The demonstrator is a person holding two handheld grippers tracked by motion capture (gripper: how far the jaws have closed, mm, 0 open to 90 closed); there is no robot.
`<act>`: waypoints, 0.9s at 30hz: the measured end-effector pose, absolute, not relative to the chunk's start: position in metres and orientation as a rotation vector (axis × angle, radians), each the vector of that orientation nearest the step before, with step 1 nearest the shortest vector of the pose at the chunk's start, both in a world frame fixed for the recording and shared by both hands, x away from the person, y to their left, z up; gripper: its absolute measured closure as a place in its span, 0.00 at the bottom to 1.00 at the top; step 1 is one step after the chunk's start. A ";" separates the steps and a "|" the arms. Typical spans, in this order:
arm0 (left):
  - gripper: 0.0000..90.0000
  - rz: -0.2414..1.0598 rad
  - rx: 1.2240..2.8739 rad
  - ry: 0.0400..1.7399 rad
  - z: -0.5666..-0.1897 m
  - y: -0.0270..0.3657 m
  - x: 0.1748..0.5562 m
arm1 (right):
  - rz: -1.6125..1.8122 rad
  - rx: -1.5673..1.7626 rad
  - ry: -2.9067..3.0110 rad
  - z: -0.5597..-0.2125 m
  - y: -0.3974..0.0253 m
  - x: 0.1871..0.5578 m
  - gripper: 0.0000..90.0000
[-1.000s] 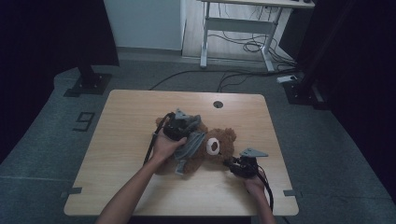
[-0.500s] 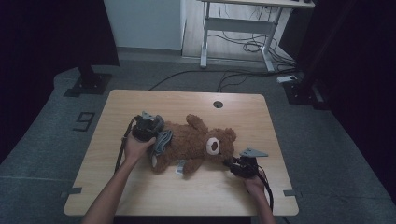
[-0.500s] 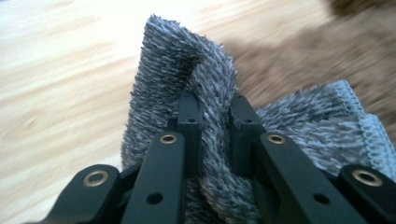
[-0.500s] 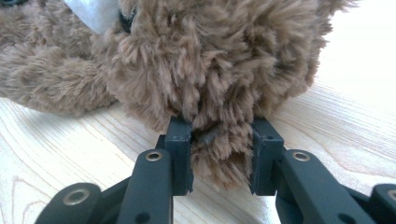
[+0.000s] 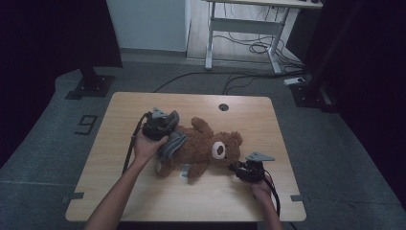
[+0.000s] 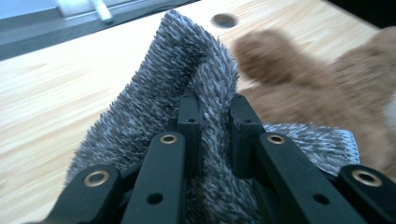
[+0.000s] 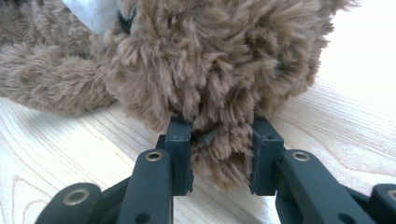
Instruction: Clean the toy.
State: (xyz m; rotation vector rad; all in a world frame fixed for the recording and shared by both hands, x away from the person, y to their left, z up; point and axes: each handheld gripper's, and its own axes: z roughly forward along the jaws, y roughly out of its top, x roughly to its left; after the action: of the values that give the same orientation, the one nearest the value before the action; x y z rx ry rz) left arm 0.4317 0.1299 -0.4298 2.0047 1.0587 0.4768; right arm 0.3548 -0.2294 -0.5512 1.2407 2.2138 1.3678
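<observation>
A brown teddy bear [image 5: 203,148] lies on the wooden table [image 5: 143,191], head to the right. A grey fuzzy cloth [image 5: 173,143] lies bunched against its lower body. My left gripper [image 5: 167,134] is at the bear's left side, shut on that cloth. In the left gripper view the jaws pinch a raised fold of the grey cloth [image 6: 187,70], with brown bear fur [image 6: 345,79] behind; gripper point [image 6: 215,116]. My right gripper [image 5: 239,168] sits at the bear's head, near the front right. It is shut on a tuft of the bear [image 7: 210,60]; gripper point [image 7: 222,140].
A round hole [image 5: 223,107] is in the table's far edge area. A white tag [image 5: 184,173] hangs from the bear's front side. On the floor beyond stand a white desk frame [image 5: 244,28] with cables, and a black stand base [image 5: 91,86] at the left.
My left gripper dragged the grey cloth leftward off the bear's middle, then came back slightly right. The right gripper and the bear's head have stayed put.
</observation>
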 end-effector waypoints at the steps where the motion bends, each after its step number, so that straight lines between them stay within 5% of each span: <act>1: 0.87 0.464 2.010 1.045 -0.428 0.122 0.431 | 1.369 1.242 2.213 -0.551 -0.229 0.355 0.74; 20: 0.87 0.388 2.248 0.790 -0.436 -0.055 0.455 | 1.364 1.235 2.213 -0.551 -0.229 0.354 0.74; 27: 0.87 0.350 2.232 0.878 -0.447 -0.028 0.460 | 1.355 1.238 2.219 -0.551 -0.229 0.354 0.74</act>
State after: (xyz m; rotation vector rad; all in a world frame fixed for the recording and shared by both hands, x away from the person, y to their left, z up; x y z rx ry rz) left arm 0.4598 -0.0280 -0.4468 2.2324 0.8784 0.3501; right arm 0.3543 -0.2293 -0.5514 1.2382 2.2186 1.3554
